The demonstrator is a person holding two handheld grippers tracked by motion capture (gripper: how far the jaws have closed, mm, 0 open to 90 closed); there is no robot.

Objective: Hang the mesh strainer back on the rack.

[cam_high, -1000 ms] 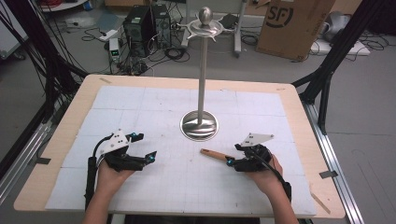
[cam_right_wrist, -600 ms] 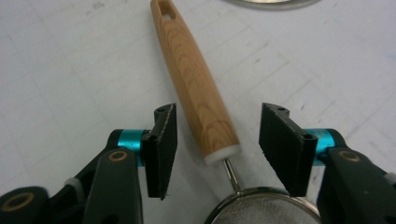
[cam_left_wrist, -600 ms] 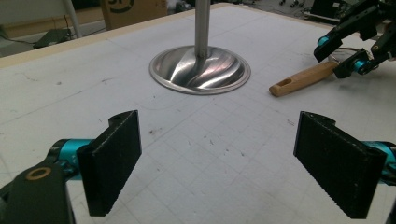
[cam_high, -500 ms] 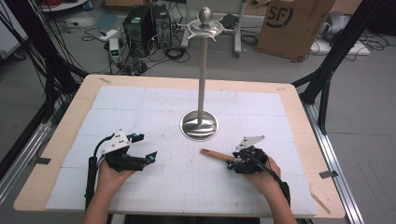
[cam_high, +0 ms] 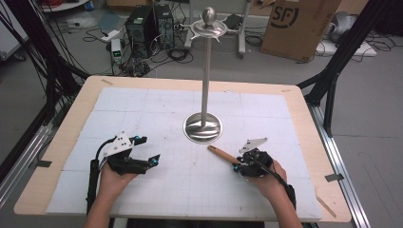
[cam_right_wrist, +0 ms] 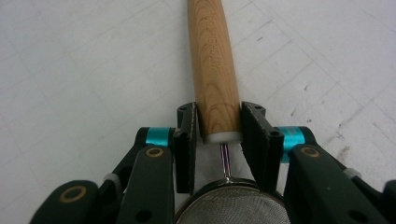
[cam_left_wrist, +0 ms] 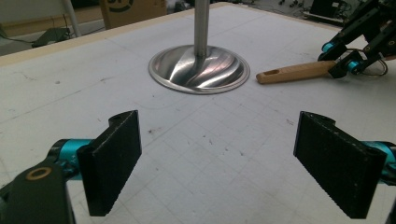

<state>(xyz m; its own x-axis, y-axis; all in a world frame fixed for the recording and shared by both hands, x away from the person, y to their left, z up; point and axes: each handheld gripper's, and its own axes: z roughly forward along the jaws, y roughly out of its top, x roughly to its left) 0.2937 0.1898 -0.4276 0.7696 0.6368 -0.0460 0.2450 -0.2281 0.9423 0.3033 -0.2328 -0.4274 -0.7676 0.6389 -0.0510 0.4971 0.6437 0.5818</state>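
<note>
A strainer lies on the white grid mat (cam_high: pixel 190 190), its wooden handle (cam_high: pixel 221 154) pointing up-left toward the steel stand (cam_high: pixel 203 127). My right gripper (cam_high: pixel 236 167) has just been closing its jaws on the handle's near end. In the right gripper view both pads press the sides of the handle (cam_right_wrist: pixel 212 56), with the wire mesh bowl (cam_right_wrist: pixel 229 205) just behind them. My left gripper (cam_high: pixel 148 149) rests at the mat's left, open with nothing between its wide-set pads (cam_left_wrist: pixel 114 158). From there the handle (cam_left_wrist: pixel 292 72) and the right gripper (cam_left_wrist: pixel 343 58) show at the far right.
The stand's tall pole (cam_high: pixel 205 71) rises from a round base (cam_left_wrist: pixel 198 70) at the table's middle and ends in a knob with hooks. The table's wooden rim (cam_high: pixel 304 114) borders the mat. Beyond it are a cardboard box (cam_high: pixel 299 23), computers (cam_high: pixel 147 23) and cables.
The right gripper's jaws have narrowed until they meet the wooden handle. Both hands have kept their places, and the left gripper is unchanged.
</note>
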